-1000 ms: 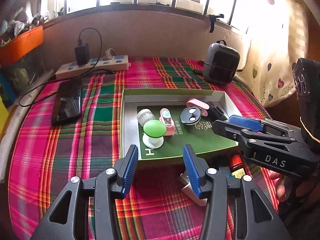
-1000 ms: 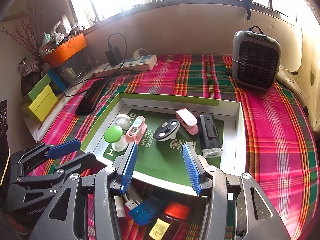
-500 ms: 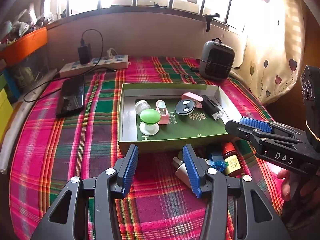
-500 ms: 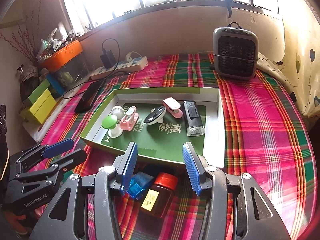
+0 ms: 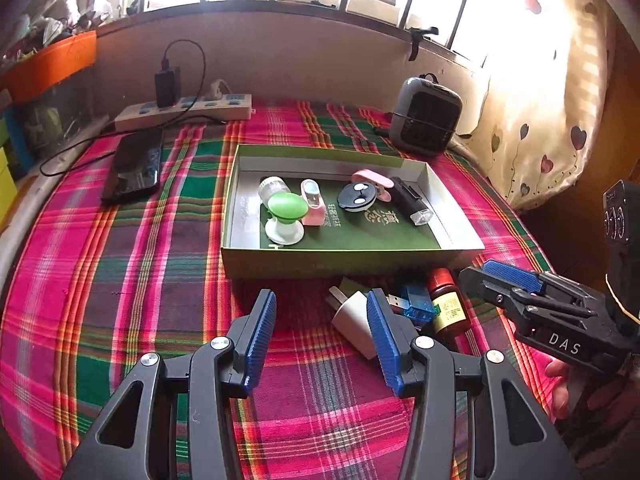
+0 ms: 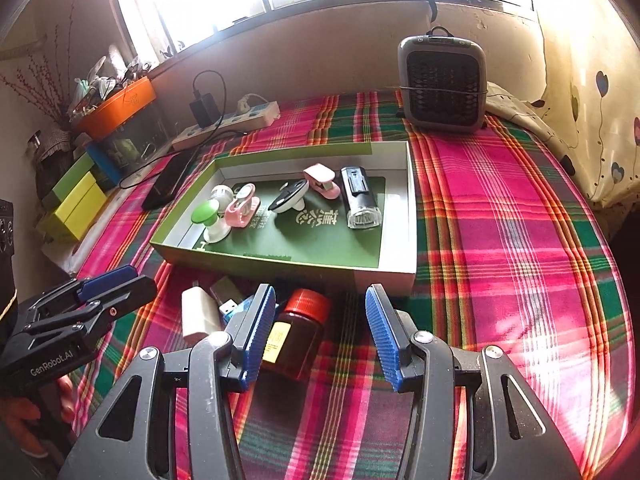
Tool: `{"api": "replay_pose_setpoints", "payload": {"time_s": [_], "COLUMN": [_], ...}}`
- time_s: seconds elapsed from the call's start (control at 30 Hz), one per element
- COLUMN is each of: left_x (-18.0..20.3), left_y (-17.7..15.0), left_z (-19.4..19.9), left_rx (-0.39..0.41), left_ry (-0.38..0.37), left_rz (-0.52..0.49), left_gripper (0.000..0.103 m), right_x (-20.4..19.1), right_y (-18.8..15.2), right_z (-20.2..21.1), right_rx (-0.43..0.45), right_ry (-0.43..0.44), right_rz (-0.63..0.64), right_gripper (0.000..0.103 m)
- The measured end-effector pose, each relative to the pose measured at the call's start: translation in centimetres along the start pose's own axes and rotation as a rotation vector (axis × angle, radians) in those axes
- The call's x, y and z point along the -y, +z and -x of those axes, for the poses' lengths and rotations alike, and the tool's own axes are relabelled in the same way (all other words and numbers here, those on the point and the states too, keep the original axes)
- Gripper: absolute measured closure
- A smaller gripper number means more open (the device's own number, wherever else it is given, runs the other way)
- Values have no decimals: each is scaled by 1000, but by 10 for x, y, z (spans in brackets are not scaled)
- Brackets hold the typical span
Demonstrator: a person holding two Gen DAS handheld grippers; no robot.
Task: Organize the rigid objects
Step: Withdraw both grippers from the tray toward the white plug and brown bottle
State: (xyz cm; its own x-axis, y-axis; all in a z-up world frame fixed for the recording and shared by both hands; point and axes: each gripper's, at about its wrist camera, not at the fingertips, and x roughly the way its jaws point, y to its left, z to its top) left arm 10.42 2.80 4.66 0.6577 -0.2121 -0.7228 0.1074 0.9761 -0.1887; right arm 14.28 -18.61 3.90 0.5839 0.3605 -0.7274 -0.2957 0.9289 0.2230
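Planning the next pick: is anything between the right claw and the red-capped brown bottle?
Nothing visible. The brown bottle lies just ahead of the open right claw, near its left finger, blue USB stick beside it.

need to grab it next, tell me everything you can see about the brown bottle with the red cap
The brown bottle is small, dark amber and glossy, glass or plastic by its look, with a ribbed red screw cap, closed. It lies on its side on the plaid cloth, cap toward the green box, yellow label showing. The blue USB stick lies right beside it. No gripper touches it.
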Motion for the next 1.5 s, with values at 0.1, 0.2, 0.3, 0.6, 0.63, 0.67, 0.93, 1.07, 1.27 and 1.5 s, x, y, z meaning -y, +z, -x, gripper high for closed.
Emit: {"api": "replay_pose_setpoints", "payload": {"time_s": [0.1, 0.2, 0.3, 0.6, 0.63, 0.67, 0.93, 1.07, 1.27, 1.5], "left_x": [4, 7, 9, 18, 19, 20, 20, 20, 14, 9], "left_y": [-3, -4, -5, -9, -8, -8, -11, -12, -13, -12], "left_z": [-2, -4, -7, -18, -19, -20, -30, -33, -34, -39], "left_rx": [-10, -15, -26, -63, -62, -65, -94, -108, -111, -124], "left_ry": [-13, -29, -36, -64, -65, -65, -34, -16, 3, 26], "left_rz": [1, 5, 14, 12, 7, 2, -7, -19, -9, -3], "left_gripper": [55, 55, 55, 54, 54, 54, 54, 54, 54, 54], "right_x": [0, 0, -2, -10, -10, -10, -4, 1, -1, -4], "right_y": [-7, -11, -14, -17, -18, -18, -18, -18, -18, -17], "right_z": [-1, -3, -7, -16, -17, -17, -18, -20, -24, -29], "right_rx": [-13, -21, -35, -58, -61, -62, -65, -72, -83, -91], "right_ry": [3, 7, 13, 6, 6, 5, -42, -47, -48, -52], "right_rz": [-2, -12, -11, 25, 25, 26, 29, 18, 33, 65], "right_gripper": [55, 55, 54, 54, 54, 54, 54, 54, 54, 54]}}
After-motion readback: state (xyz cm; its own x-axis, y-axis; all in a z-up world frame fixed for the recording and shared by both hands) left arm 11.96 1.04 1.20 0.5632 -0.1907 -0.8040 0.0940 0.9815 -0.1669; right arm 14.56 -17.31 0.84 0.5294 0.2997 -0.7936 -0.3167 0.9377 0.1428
